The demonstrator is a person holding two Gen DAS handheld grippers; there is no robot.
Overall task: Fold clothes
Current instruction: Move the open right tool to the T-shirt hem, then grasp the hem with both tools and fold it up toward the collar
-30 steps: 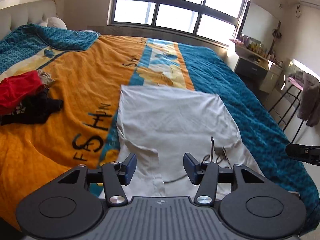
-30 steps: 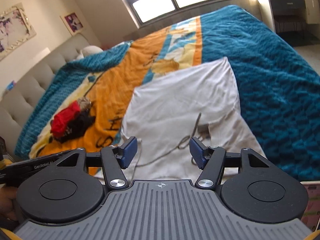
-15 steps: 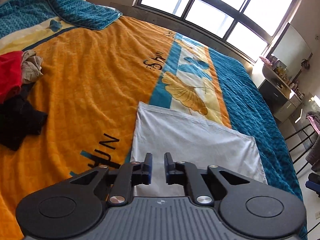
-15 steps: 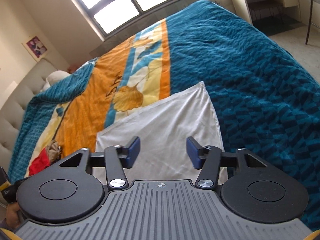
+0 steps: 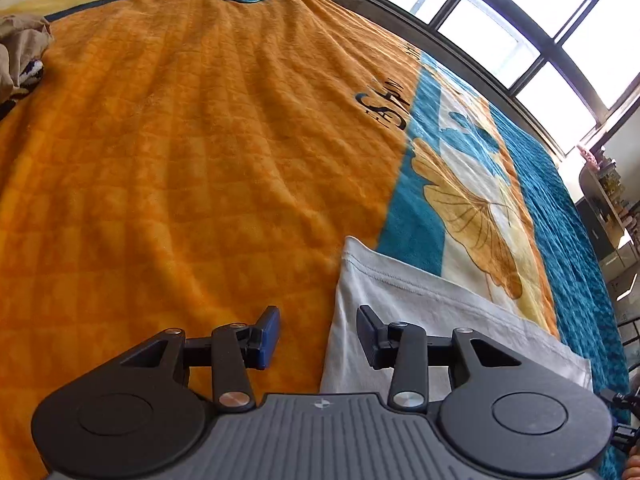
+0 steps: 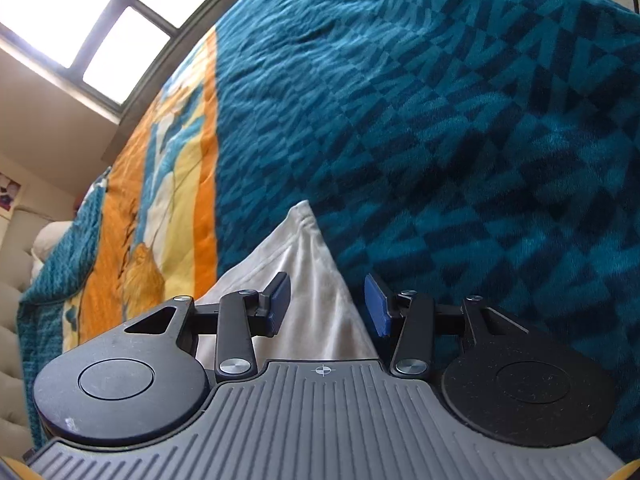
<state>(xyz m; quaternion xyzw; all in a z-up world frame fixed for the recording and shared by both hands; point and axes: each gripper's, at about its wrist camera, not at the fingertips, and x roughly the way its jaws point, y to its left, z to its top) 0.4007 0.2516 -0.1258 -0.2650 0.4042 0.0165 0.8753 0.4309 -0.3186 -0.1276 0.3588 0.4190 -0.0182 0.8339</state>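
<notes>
The shirt (image 5: 420, 312) runs under both gripper bodies, its near part hidden. The clothes pile (image 5: 20, 52) is cut by the left edge. Shelf items (image 5: 608, 176) are too small to tell.

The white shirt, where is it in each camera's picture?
Left wrist view: the shirt lies at lower right, its hemmed corner just ahead of the open left tongs.
Right wrist view: its pointed corner sits at lower centre, between the open right tongs.
Shared landmark: the window beyond the bed.
</notes>
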